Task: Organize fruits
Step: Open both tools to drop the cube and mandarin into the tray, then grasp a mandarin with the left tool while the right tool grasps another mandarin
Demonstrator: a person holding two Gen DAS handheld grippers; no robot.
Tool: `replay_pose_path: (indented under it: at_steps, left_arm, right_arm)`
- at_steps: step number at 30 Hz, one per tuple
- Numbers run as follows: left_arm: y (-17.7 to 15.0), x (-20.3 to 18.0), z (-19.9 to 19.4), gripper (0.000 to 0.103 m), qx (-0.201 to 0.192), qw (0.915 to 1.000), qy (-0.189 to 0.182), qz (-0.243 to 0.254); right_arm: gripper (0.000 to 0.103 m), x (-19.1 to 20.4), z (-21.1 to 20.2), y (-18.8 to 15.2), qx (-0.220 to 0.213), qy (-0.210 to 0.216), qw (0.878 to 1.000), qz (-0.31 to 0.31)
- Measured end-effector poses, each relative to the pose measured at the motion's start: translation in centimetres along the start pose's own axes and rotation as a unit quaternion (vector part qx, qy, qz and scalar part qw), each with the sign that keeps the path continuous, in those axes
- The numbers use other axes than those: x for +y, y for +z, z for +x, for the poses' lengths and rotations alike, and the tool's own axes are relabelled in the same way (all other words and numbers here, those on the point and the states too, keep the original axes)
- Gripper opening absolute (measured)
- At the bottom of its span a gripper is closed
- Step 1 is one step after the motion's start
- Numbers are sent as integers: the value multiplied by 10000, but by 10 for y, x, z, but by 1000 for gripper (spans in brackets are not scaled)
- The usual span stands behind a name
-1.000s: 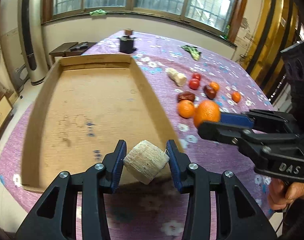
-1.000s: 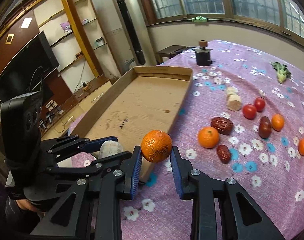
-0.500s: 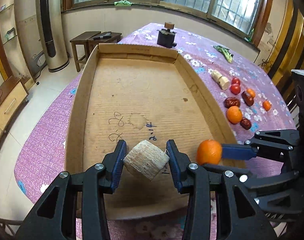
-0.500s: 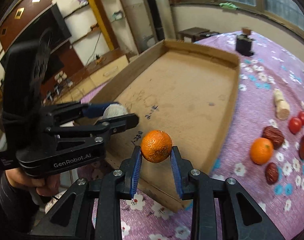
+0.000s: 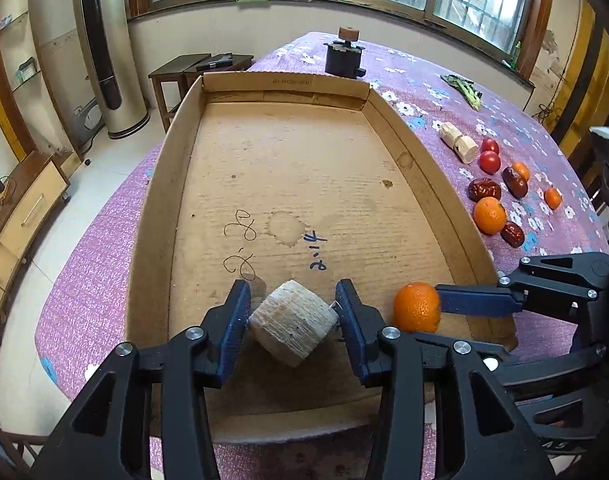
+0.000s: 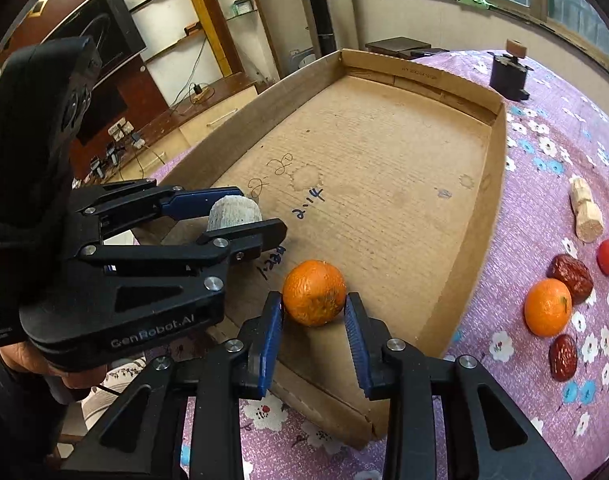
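- The left gripper (image 5: pixel 292 312) is over the near end of the cardboard tray (image 5: pixel 152 216), pointing steeply down; its jaws have just been opening, with the pale cut chunk (image 5: pixel 291 330) between them
- The chunk sits tilted on the tray floor; a sliver of gap shows at each blue pad, so the pads look slack rather than pressing
- The right gripper (image 6: pixel 314 308) is just to the right of the left one, also at the tray's near end; its jaws have just been opening a little around the orange (image 6: pixel 314 293)
- The orange rests on the tray floor near the near right corner; a thin gap shows at the right pad, and whether the left pad touches the peel I cannot tell
- A hand (image 6: pixel 44 364) grips the left tool's handle at the near left of the right wrist view
- On the flowered purple tablecloth (image 5: pixel 544 128), right of the tray, lie a second orange (image 5: pixel 489 215), red dates (image 5: pixel 483 190), two red tomatoes (image 5: pixel 489 161), small tangerines (image 5: pixel 552 198) and a pale stick-shaped piece (image 5: pixel 458 142)
- A leafy green vegetable (image 5: pixel 466 90) lies farther along the cloth
- A dark block with a round brown top (image 5: pixel 344 58) stands just beyond the tray's far wall
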State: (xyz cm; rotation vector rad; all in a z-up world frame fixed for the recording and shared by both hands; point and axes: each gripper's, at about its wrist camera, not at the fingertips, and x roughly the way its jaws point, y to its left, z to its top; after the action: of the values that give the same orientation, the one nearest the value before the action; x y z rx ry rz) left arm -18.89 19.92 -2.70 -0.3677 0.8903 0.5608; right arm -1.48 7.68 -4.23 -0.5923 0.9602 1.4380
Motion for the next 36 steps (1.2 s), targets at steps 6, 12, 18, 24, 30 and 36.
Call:
replay_pose_path:
  at_steps: [6, 12, 18, 24, 30, 36]
  left_arm:
    - [0, -3, -16, 63, -205, 9997, 92, -29]
    - [3, -13, -29, 63, -341, 9994, -5, -59]
    - [5, -44, -37, 63, -393, 9987, -281, 176]
    - [6, -76, -42, 63, -428, 9967, -551, 416]
    - [5, -109, -40, 63, -361, 9941, -809, 623]
    - [6, -138, -35, 63, -268, 9909, -1083, 756]
  right_arm:
    - [41, -10, -29, -10, -366, 147, 9989, 254]
    - [49, -38, -68, -35, -888, 289, 9910, 958]
    - [53, -77, -92, -61, -1041, 105, 9808, 1643]
    - [59, -111, -125, -89, -1296, -274, 9692, 2077]
    - [59, -137, -153, -109, -1463, -720, 9603, 2264]
    - [59, -153, -171, -125, -1534, -1055, 9538, 2360]
